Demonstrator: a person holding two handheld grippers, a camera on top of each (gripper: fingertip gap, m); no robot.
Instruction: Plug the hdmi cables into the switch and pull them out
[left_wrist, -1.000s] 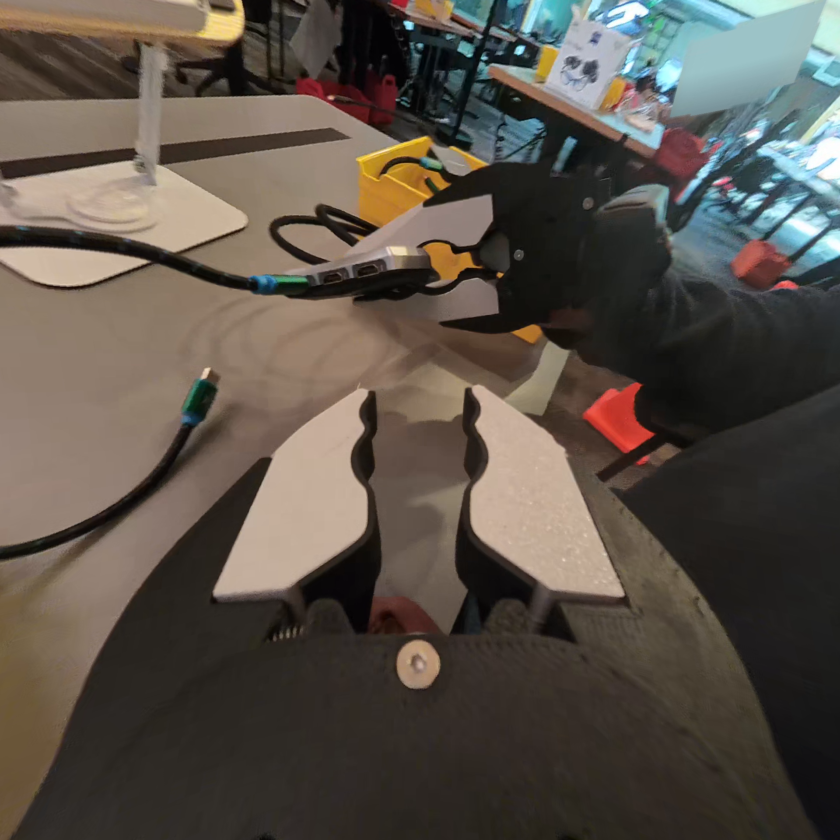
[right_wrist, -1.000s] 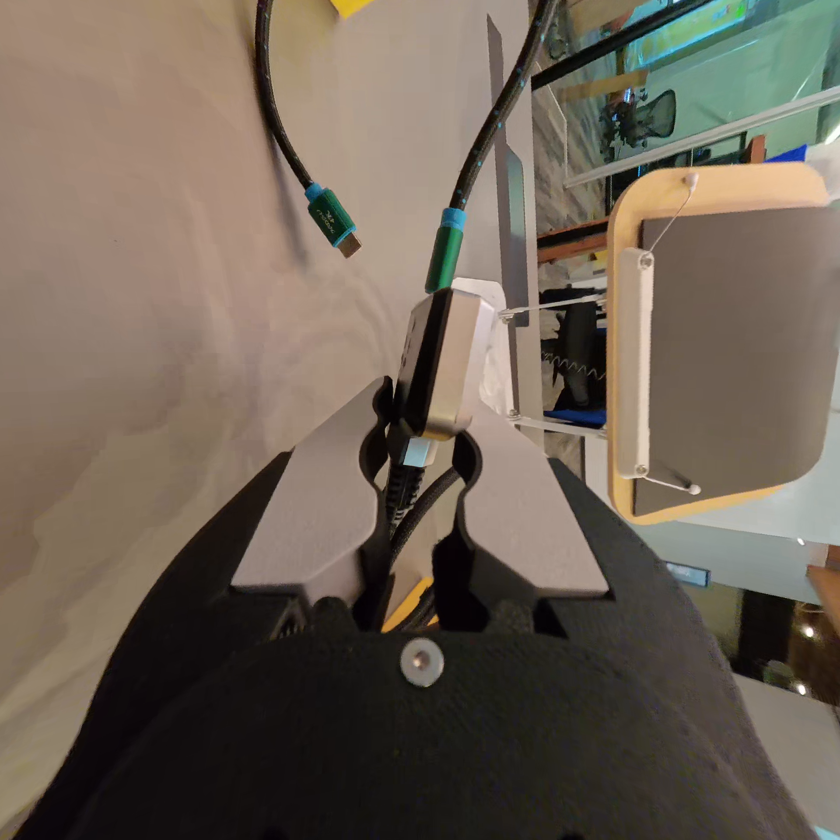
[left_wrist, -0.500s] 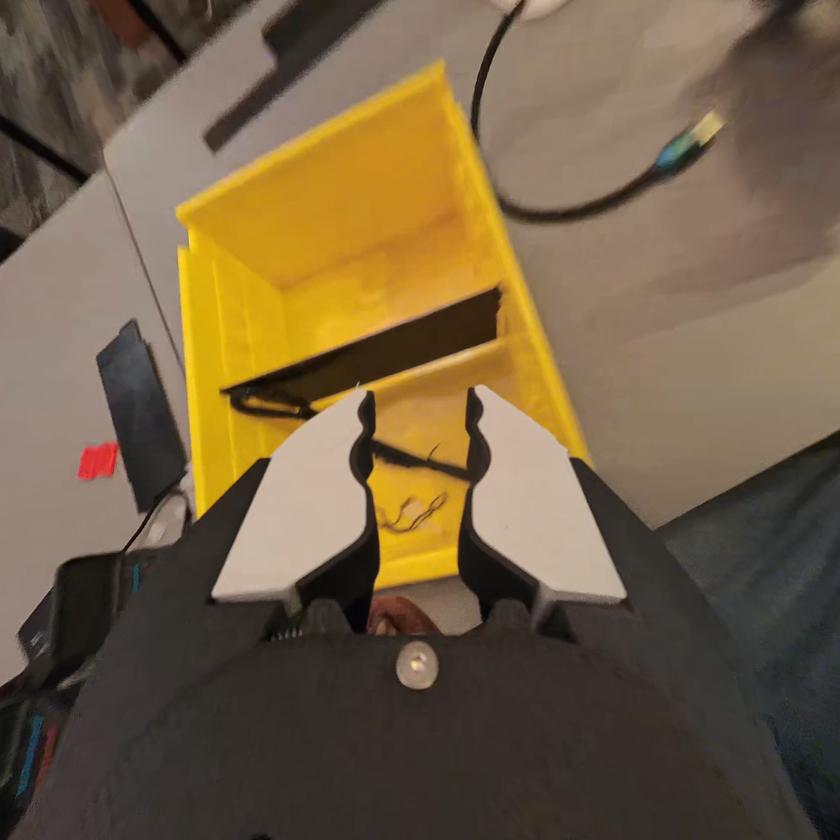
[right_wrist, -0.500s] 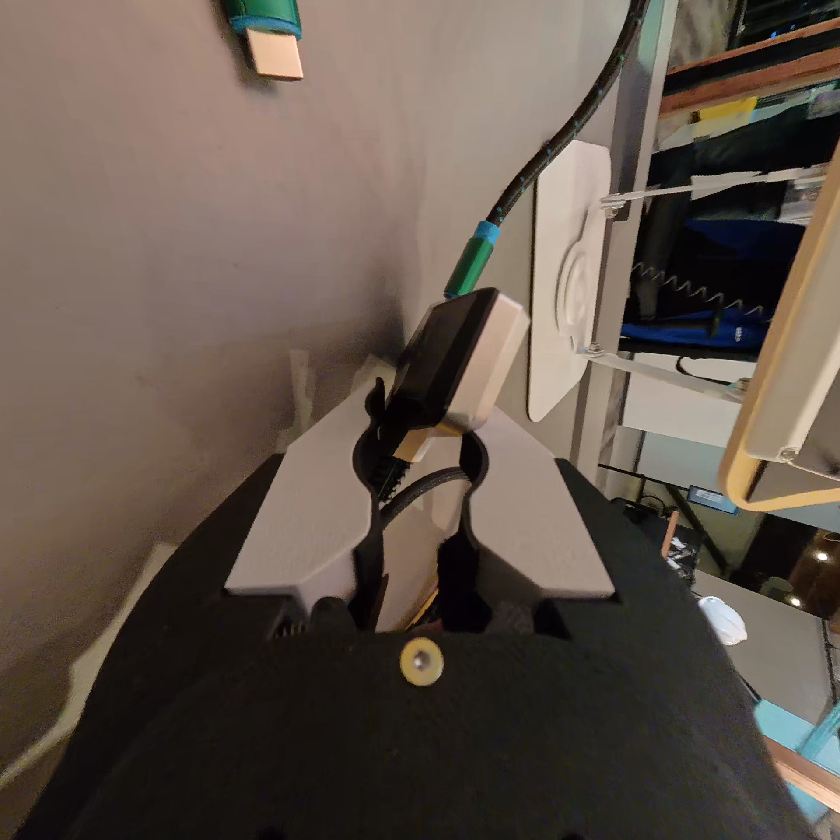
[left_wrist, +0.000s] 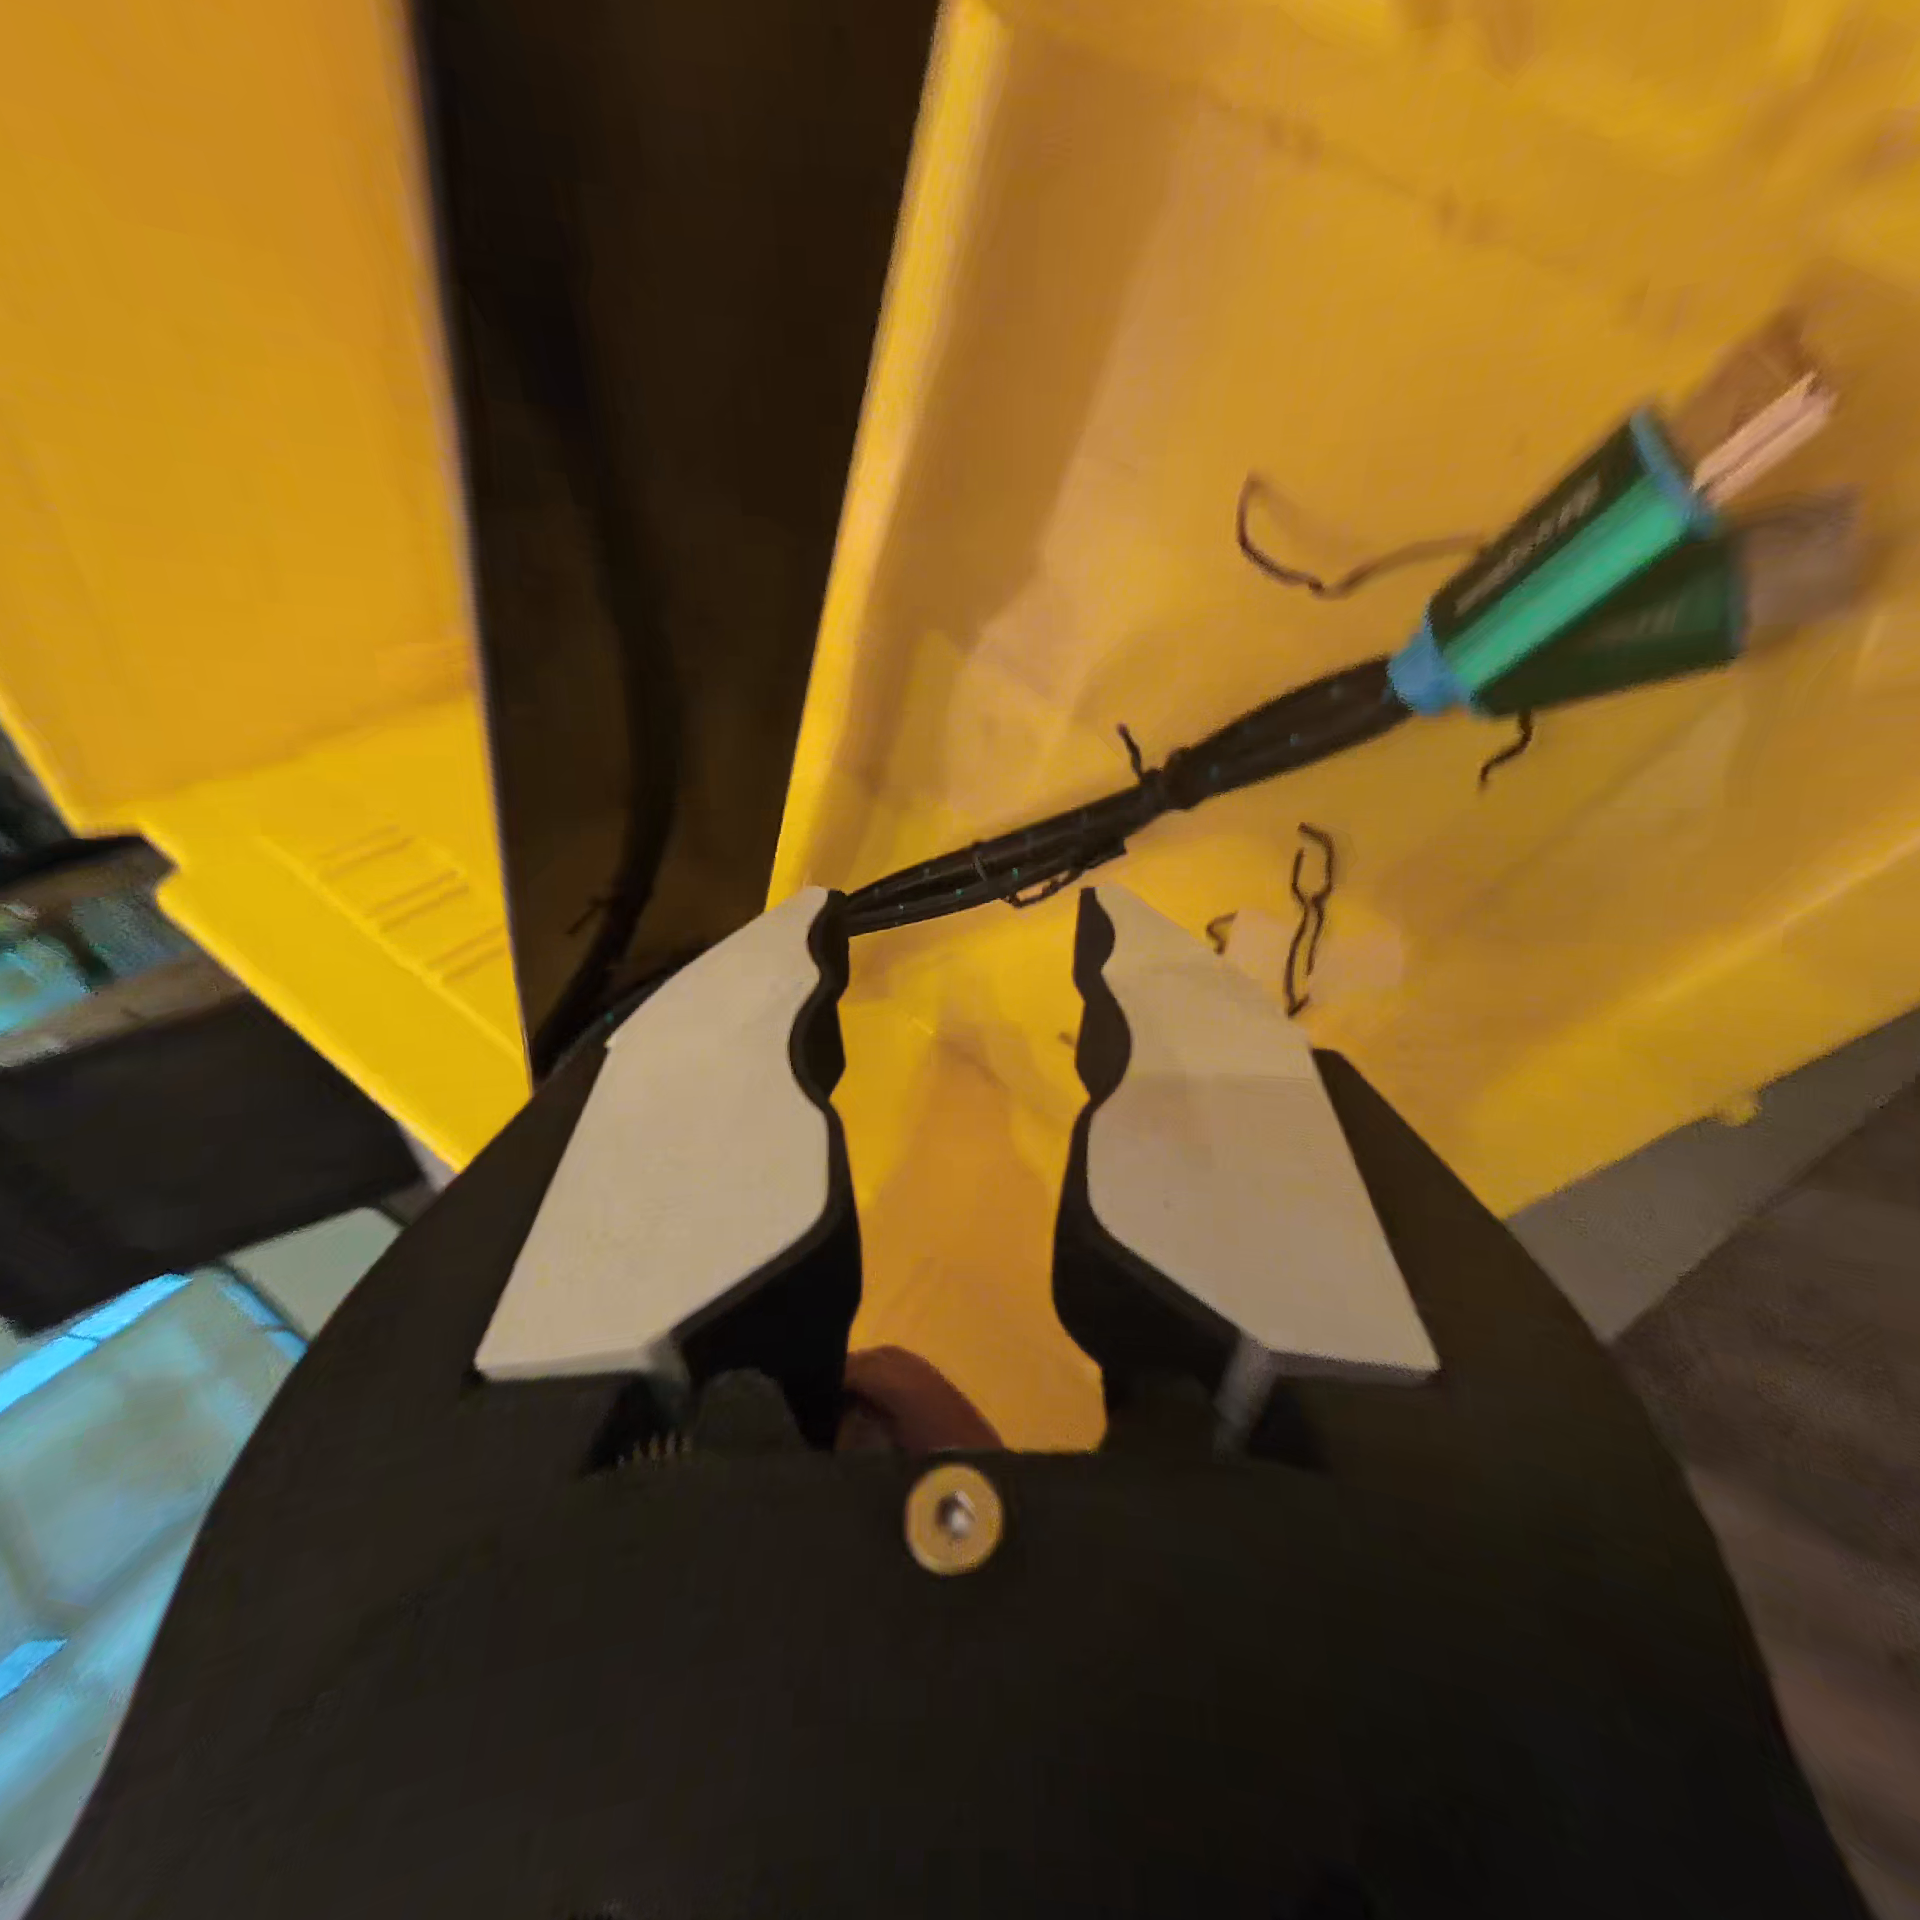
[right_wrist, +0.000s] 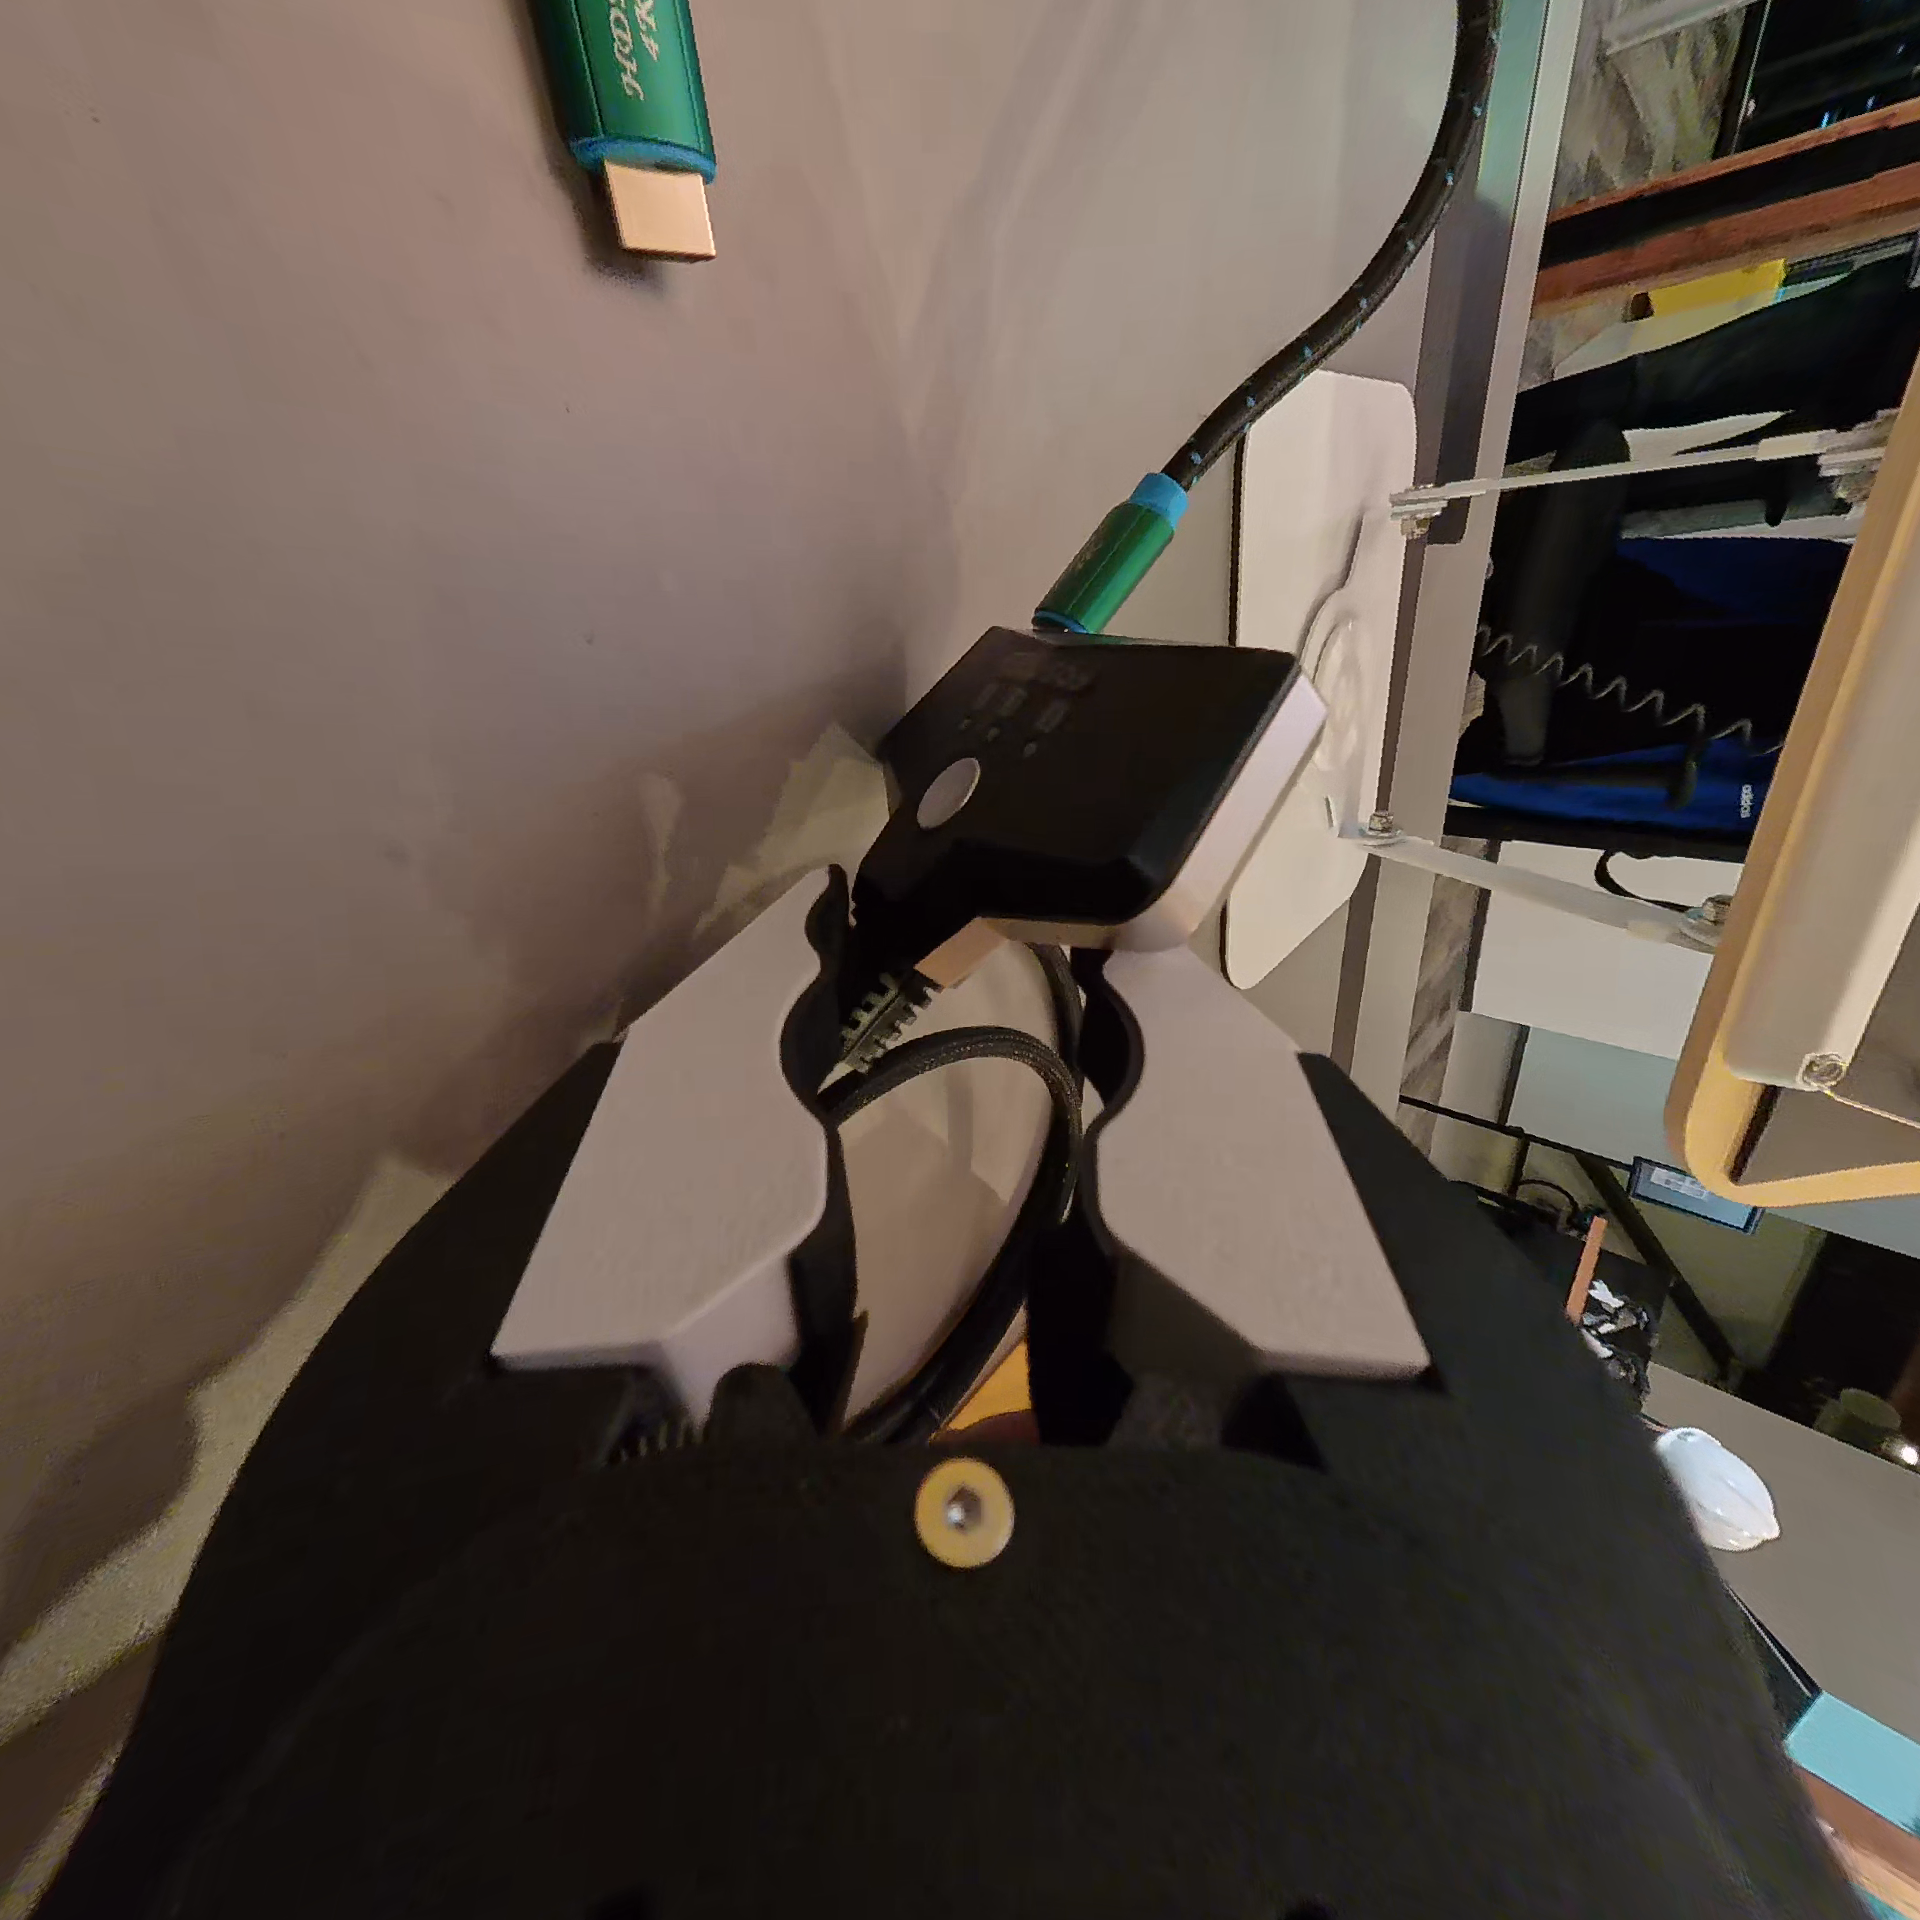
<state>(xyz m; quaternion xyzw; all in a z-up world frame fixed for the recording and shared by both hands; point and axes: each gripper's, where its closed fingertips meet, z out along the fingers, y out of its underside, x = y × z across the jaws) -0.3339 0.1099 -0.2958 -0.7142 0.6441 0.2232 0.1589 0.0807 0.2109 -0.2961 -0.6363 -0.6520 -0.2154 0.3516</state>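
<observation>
Left gripper (left_wrist: 954, 914) inside the yellow bin (left_wrist: 1299, 260), jaws apart, green plug (left_wrist: 1558, 592) ahead to the right. Right gripper (right_wrist: 961, 925) clamped on the switch (right_wrist: 1091, 790); loose plug (right_wrist: 644, 114) on the counter (right_wrist: 364, 520).

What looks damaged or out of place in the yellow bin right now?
The braided cable lying in the yellow bin looks frayed: black threads stick out of its sleeve, and loose thread scraps lie curled on the bin floor near the green plug. The open left gripper hovers over it.
</observation>
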